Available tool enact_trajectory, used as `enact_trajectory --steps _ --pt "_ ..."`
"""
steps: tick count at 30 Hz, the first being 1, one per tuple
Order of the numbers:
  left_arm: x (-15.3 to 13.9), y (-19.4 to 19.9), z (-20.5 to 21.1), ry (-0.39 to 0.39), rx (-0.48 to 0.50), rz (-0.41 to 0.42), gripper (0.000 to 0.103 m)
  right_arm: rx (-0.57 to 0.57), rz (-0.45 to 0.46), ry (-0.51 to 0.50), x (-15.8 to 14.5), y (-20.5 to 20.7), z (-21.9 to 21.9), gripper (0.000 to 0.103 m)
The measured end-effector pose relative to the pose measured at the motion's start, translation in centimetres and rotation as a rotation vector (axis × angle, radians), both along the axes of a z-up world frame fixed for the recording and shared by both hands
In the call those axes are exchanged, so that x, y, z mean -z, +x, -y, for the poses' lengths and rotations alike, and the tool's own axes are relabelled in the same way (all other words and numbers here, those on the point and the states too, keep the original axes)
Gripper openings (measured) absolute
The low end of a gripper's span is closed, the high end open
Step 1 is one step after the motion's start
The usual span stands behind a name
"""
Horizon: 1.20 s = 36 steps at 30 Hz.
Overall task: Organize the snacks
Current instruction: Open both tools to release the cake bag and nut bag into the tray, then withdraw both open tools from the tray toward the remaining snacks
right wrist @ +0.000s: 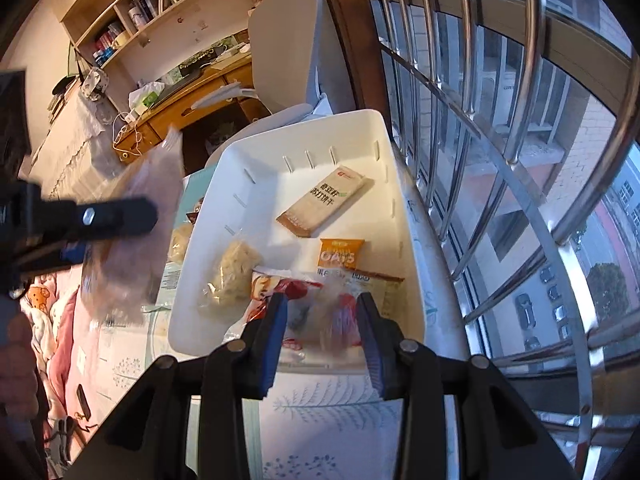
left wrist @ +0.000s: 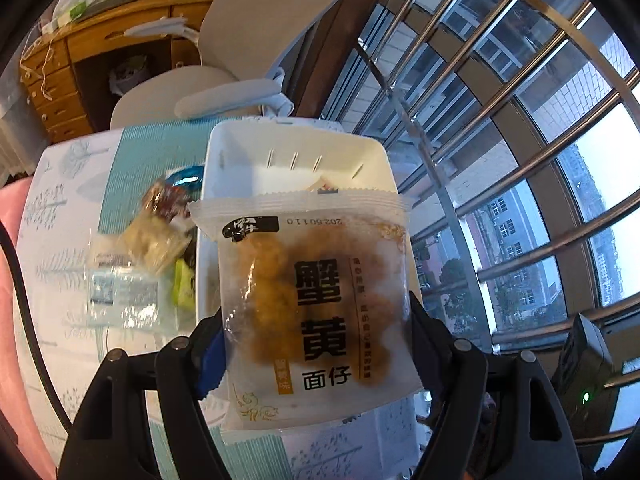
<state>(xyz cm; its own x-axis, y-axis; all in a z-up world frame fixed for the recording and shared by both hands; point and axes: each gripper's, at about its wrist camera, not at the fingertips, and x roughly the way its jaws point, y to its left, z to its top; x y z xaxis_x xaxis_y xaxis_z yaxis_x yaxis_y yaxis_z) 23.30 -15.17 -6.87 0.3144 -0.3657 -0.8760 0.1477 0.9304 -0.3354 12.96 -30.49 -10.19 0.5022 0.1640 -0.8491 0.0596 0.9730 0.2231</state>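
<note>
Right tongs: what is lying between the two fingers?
In the right wrist view, a red-and-clear snack packet sits between the right tongs, over the white basket.

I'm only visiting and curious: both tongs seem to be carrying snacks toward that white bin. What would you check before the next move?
1. Left tongs grip the noodle snack packet: ok.
2. Packet over the white bin: cannot tell.
3. Right tongs hold a red-and-white wrapper: ok, though blurred.
4. Free space in the bin: ok, near the cracker pack.
5. Snacks left on the table: not ok, several remain.
</note>
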Motion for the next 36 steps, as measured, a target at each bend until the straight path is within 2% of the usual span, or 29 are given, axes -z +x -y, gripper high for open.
enact_trajectory --steps 3,11,21,26,36 --pt "0.0 0.6 0.8 -0.018 0.009 0.007 0.081 -0.004 -0.017 0.006 0.4 0.2 0.3 0.037" --pt "0.1 0.4 0.2 -0.045 -0.009 0.006 0.081 0.013 -0.069 0.042 1.3 0.4 0.8 0.037" --pt "2.4 -2.5 -1.8 -0.008 -0.013 -0.052 0.081 -0.001 -0.112 0.076 1.8 -0.2 -0.7 0.037" --pt "4.0 -4.6 -4.9 -0.053 -0.074 -0.112 0.081 -0.008 -0.145 0.097 2.3 -0.8 -1.9 0.037" --pt "5.9 -9.3 -13.5 -0.092 -0.200 -0.172 0.081 -0.048 -0.153 0.121 2.2 -1.4 -5.4 0.037"
